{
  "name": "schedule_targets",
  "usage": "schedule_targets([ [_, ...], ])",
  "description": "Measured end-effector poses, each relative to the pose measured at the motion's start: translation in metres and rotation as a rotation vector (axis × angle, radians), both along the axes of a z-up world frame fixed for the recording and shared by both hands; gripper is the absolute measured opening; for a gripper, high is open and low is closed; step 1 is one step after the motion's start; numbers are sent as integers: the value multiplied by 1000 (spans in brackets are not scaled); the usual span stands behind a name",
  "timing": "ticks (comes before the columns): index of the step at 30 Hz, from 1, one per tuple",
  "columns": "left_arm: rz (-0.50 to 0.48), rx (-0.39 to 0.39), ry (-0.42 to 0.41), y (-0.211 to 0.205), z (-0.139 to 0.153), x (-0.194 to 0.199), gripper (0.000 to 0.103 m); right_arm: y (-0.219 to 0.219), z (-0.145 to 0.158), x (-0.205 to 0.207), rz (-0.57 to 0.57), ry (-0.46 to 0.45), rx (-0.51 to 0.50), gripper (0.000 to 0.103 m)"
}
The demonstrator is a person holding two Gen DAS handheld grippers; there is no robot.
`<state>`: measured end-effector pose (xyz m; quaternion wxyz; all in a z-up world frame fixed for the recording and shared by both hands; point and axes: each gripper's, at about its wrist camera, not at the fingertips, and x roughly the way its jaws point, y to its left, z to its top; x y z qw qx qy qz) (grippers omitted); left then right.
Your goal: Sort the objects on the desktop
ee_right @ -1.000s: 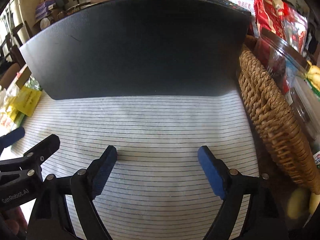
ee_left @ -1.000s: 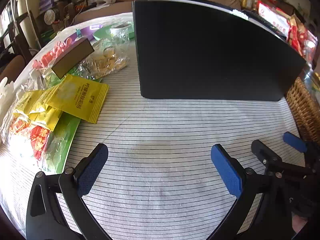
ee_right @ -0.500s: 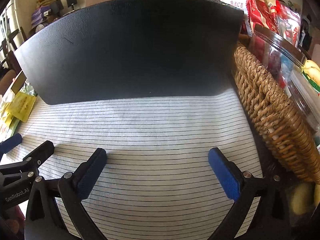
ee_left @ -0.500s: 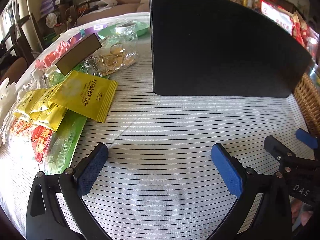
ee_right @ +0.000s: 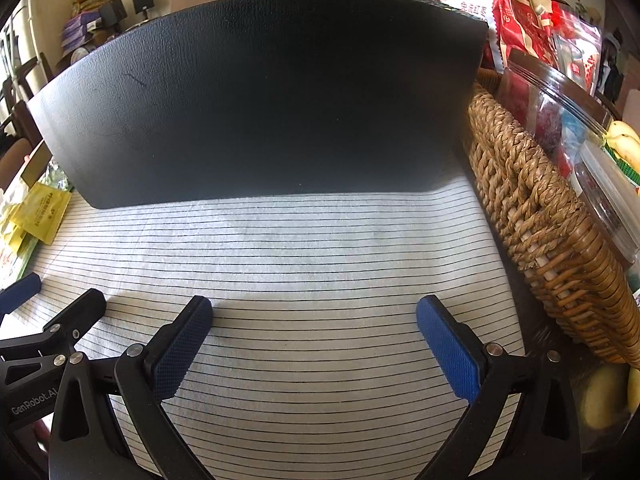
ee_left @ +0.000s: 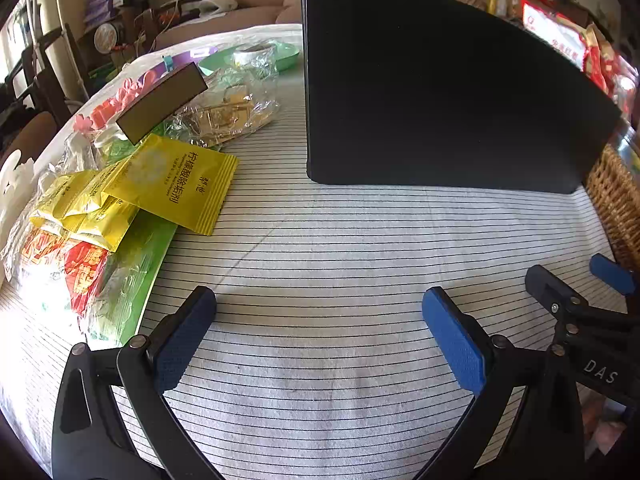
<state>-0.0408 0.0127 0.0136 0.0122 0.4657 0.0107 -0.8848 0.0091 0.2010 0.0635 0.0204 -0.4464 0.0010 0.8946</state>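
Observation:
A large black panel, like a folder, stands upright on the striped tablecloth and hides what is behind it. In the right wrist view the panel fills the far half. My left gripper is open over bare cloth with nothing between its blue pads. My right gripper is open too, jaws at their widest and empty. Each shows in the other's view: the right gripper and the left gripper. Yellow sachets lie left of the left gripper.
A brown box, clear plastic bags, red packets and a green dish crowd the left side. On the right stands a wicker basket with clear tubs, red snack bags behind it and yellow fruit near the edge.
My right gripper's jaws have spread wider. The black panel sits a little further right in the left wrist view; otherwise both grippers hold their places.

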Motion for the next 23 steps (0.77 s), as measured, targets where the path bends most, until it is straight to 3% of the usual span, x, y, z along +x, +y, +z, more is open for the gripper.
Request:
schedule_targets([
  [23, 0, 1, 0, 0, 0, 1, 103, -3, 1, -2, -1, -1, 1, 103],
])
